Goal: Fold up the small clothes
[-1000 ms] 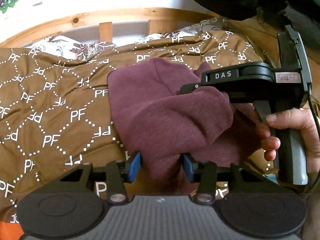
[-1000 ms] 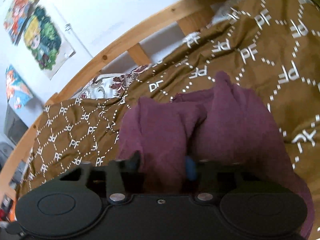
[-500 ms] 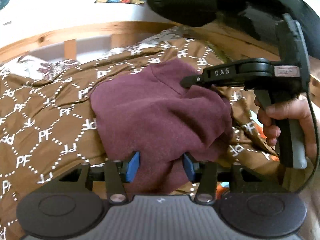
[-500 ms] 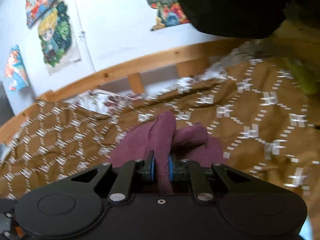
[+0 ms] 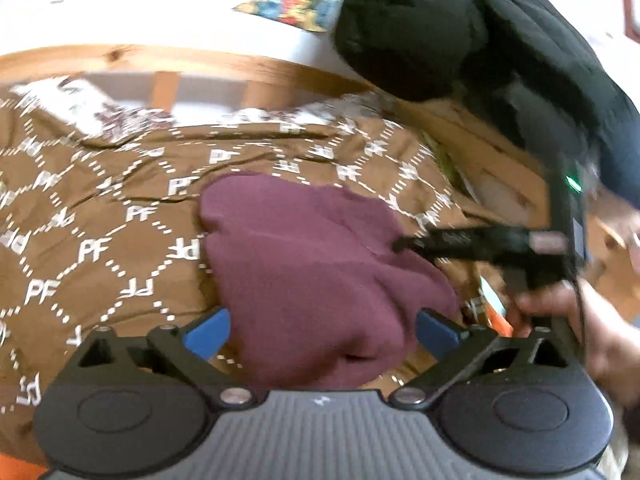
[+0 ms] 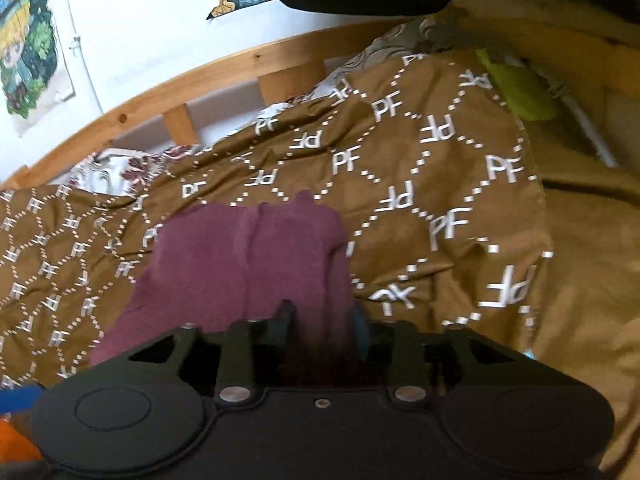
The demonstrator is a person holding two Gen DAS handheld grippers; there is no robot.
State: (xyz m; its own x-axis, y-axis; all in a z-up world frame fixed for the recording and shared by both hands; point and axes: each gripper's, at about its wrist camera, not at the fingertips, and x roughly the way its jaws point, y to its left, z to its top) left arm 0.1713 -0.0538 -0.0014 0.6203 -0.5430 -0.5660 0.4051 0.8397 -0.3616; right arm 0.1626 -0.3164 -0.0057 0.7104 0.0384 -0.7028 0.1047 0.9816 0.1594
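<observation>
Two hand-held grippers over a bed. Left hand-held gripper [image 5: 322,330]: blue fingers spread wide, maroon garment [image 5: 316,264] lying between them on the brown PF-patterned blanket [image 5: 100,248]. Right hand-held gripper [image 6: 322,322]: fingers parted around a fold of the garment's near edge.

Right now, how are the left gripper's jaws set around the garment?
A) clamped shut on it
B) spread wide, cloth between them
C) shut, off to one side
B: in the left wrist view the left gripper has its blue pads far apart, with the maroon garment lying between them.
</observation>
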